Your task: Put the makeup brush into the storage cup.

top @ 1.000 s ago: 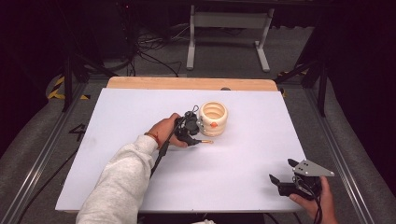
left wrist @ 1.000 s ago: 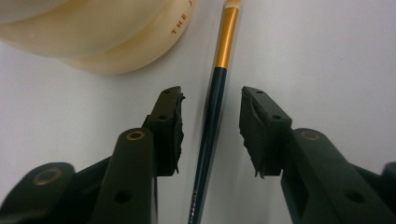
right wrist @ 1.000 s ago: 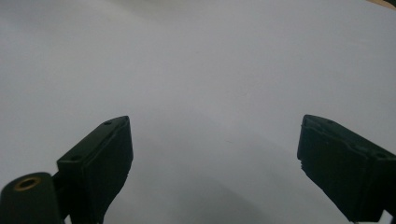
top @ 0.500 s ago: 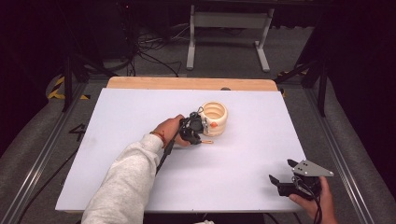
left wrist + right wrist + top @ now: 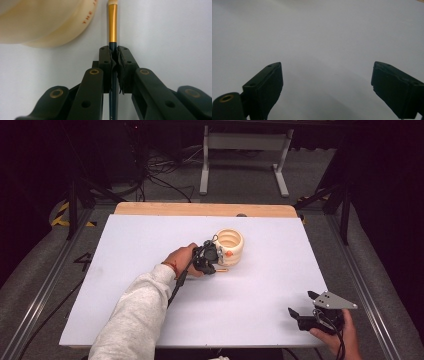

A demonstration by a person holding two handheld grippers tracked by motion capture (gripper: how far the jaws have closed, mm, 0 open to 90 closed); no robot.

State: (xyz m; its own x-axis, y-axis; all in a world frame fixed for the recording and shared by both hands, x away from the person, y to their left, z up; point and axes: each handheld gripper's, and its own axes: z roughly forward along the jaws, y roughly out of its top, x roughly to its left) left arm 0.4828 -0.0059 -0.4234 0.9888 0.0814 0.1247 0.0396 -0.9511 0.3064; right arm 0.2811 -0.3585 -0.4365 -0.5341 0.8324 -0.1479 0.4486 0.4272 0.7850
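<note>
The left gripper has its jaws clamped on a thin brush, having just closed on its dark handle. The brush lies on the white counter just beside a cream ribbed pot. In the left gripper view the brush's gold band runs up to the top edge, where its tip is cut off, and the pot is blurred, its red lettering only partly readable. The right gripper rests near the counter's near right corner, jaws wide apart, nothing between them.
</note>
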